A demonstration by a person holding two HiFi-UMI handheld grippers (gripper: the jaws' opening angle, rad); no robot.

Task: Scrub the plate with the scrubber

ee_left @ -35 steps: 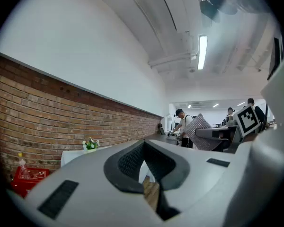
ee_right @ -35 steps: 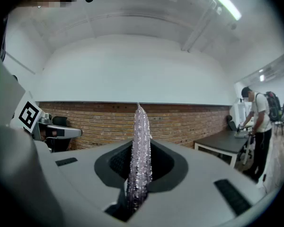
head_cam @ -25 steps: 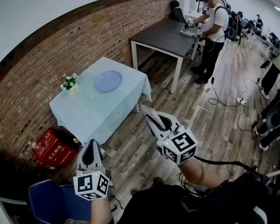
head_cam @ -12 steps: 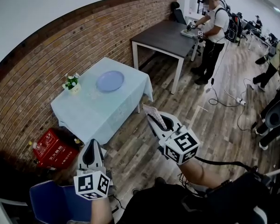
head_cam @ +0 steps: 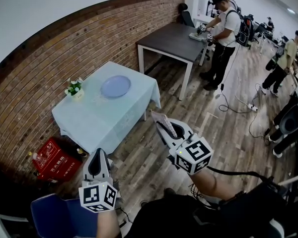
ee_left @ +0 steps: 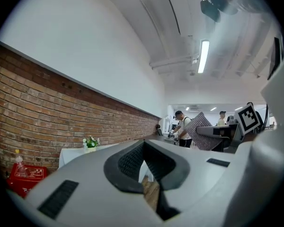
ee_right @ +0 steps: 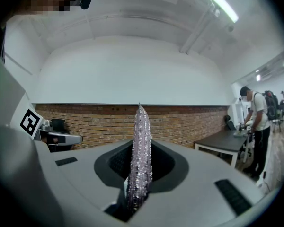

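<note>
Brick wall behind the surface, which is still well ahead of you: no scrubbing yet.
Little has shifted in the last second: your right hand-held gripper stays clenched on the scrubber, and your left hand-held gripper is closed on nothing, both over the wooden floor. The blue plate lies untouched near the surface's far right corner, so the approach remains.

Plate: round, pale blue, lying flat on the cloth-covered worktop, toward its far half near the brick wall; scrubber: thin, flat, glittery silver-pink pad, clamped edge-on between the jaws of the right gripper, its pointed end projecting forward beyond them; scrubber and plate well apart.
</note>
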